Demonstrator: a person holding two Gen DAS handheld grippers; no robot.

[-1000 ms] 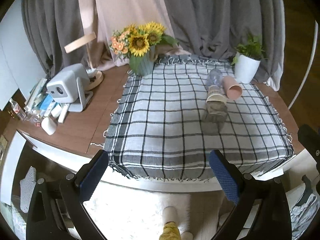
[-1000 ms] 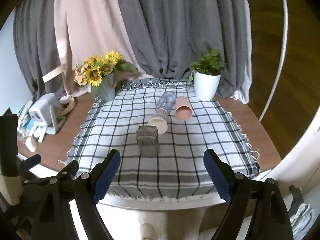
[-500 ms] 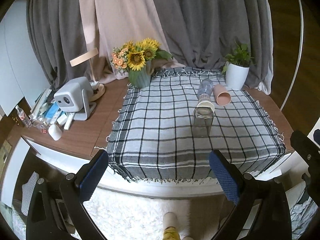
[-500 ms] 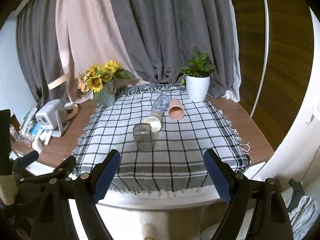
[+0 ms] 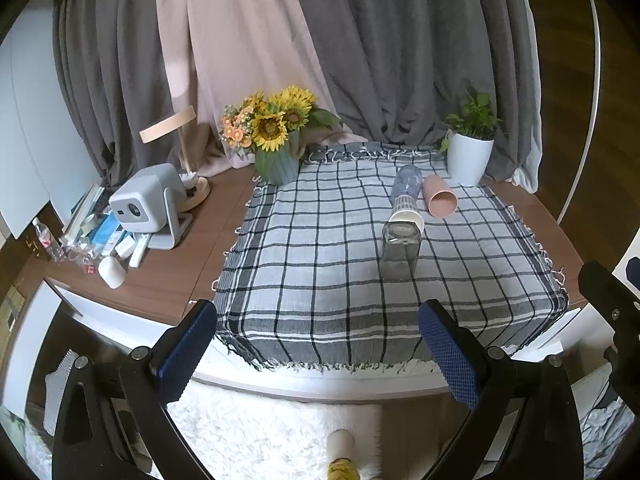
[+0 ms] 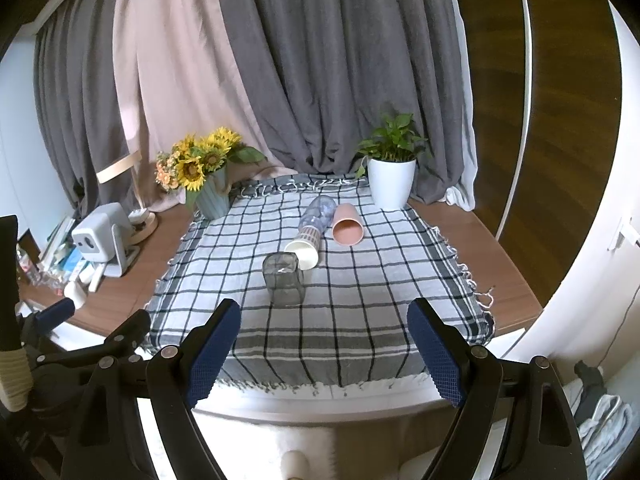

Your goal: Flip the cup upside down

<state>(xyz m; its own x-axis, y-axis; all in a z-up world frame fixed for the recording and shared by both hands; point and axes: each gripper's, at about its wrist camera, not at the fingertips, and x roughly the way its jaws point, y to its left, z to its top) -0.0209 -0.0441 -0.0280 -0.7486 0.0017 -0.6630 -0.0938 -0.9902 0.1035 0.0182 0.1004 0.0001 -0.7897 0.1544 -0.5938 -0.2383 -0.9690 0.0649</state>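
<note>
A clear grey glass cup [image 6: 283, 278] stands on the checked cloth [image 6: 360, 312]; it also shows in the left wrist view [image 5: 399, 252]. Behind it a white patterned paper cup [image 6: 304, 246] lies on its side, as does a pink cup [image 6: 347, 225] and a clear bluish cup [image 6: 319, 210]. My right gripper [image 6: 322, 346] is open and empty, held off the table's front edge, well short of the glass. My left gripper [image 5: 318, 348] is open and empty, also in front of the table edge.
A sunflower vase [image 6: 208, 184] and a white potted plant [image 6: 390, 182] stand at the cloth's back corners. A white projector [image 5: 146, 204], a wooden lamp [image 5: 176, 136] and small clutter sit on the wooden table at left. A white rug [image 5: 272, 436] lies below.
Both grippers have pulled back and up from the table, so the cloth and cups look smaller and farther. Both stay open. The cups have not moved.
</note>
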